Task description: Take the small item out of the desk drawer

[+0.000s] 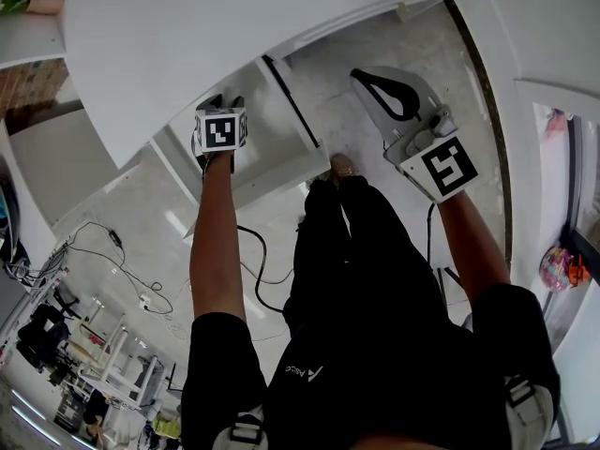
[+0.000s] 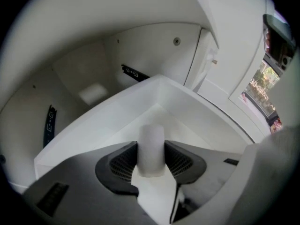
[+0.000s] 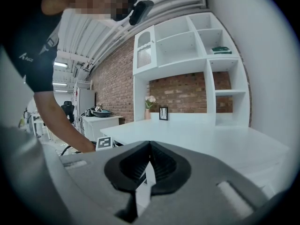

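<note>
The white desk drawer [image 1: 281, 120] stands pulled out below the desk top. In the left gripper view I look into the drawer [image 2: 112, 116], where a small white cylinder-shaped item [image 2: 151, 137] stands upright between my jaws. My left gripper [image 2: 151, 154] is shut on it, with a dark pad pressing on each side. In the head view the left gripper [image 1: 221, 109] reaches into the drawer and its marker cube hides the item. My right gripper [image 1: 367, 78] is held apart to the right of the drawer. The right gripper [image 3: 149, 165] is shut, with nothing between its jaws.
The white desk top [image 1: 187, 36] overhangs the drawer. The person's dark trousers and shoe [image 1: 343, 169] are right beside the drawer front. Cables [image 1: 122, 261] trail across the pale floor at left. A white shelf unit [image 3: 187, 55] and a brick wall stand behind the desk surface [image 3: 211, 142].
</note>
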Available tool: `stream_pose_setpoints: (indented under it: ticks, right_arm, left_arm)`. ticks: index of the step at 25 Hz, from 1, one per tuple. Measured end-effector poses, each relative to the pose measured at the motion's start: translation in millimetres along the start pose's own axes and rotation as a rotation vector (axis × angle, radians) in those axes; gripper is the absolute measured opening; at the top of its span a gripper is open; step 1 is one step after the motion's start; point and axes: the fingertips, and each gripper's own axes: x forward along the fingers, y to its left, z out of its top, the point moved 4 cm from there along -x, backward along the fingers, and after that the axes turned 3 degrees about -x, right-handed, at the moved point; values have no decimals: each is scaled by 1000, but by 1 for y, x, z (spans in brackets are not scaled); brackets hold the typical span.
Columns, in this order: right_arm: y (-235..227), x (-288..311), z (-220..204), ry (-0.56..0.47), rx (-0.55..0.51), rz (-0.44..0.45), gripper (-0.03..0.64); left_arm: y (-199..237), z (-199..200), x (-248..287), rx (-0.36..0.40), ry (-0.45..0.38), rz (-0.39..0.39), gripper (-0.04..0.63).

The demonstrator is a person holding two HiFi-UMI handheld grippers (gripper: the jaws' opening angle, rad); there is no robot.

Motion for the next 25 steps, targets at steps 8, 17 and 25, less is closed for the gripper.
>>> stream_pose_setpoints:
  ticks: [8,17,25]
  right_arm:
    - [12,-3,32,-104,-66,29,0]
    - [38,-29,91,-199,-102,41,0]
    - [56,-64,137,-259,-126,37,1]
  left_arm:
    - [-30,25,-96,18,-176,-18,173]
    - [-71,39,-229,-1,-443,-19,175]
    - [-99,54,-355,-66,-789,-29,175]
